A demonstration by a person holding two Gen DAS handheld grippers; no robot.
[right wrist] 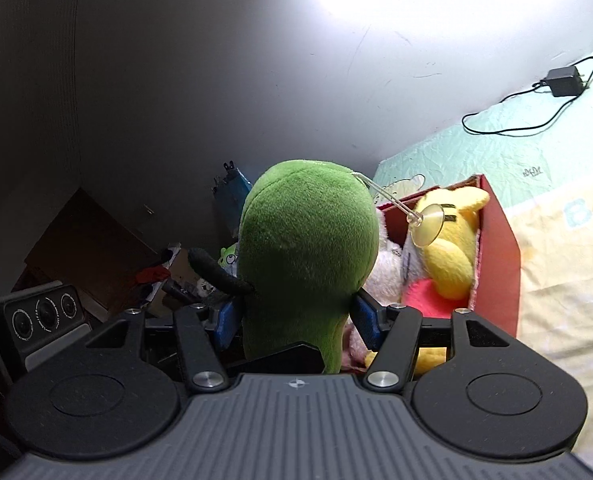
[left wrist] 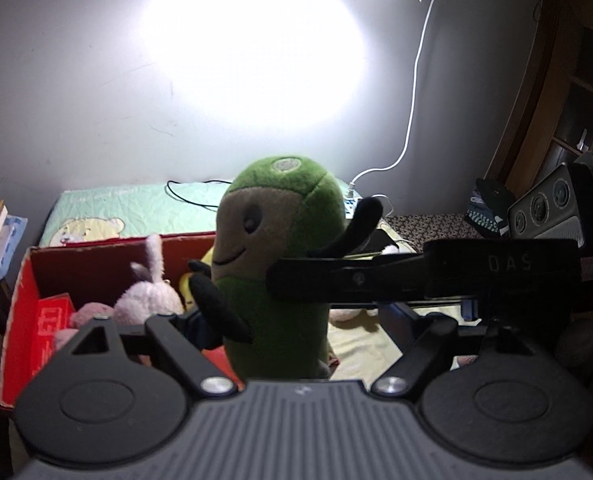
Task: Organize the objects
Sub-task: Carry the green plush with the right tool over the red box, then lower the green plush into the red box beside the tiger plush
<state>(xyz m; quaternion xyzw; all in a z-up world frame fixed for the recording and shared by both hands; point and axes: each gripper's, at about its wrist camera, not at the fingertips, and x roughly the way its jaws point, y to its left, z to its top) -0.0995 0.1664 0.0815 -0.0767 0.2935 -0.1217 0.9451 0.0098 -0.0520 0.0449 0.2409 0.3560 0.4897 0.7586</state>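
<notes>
Holding green plush [right wrist: 308,256] upright beside red box [right wrist: 500,256].
Right gripper [right wrist: 296,320] clamped on plush body; left gripper [left wrist: 280,312] also around it, grip unclear.

Both cameras sit just behind their tongs, tilted slightly down and very close to the green plush toy [left wrist: 280,264]. The left view faces its front, the right its back [right wrist: 308,256]; both share the red box [left wrist: 20,320] and bed [right wrist: 536,152].
</notes>
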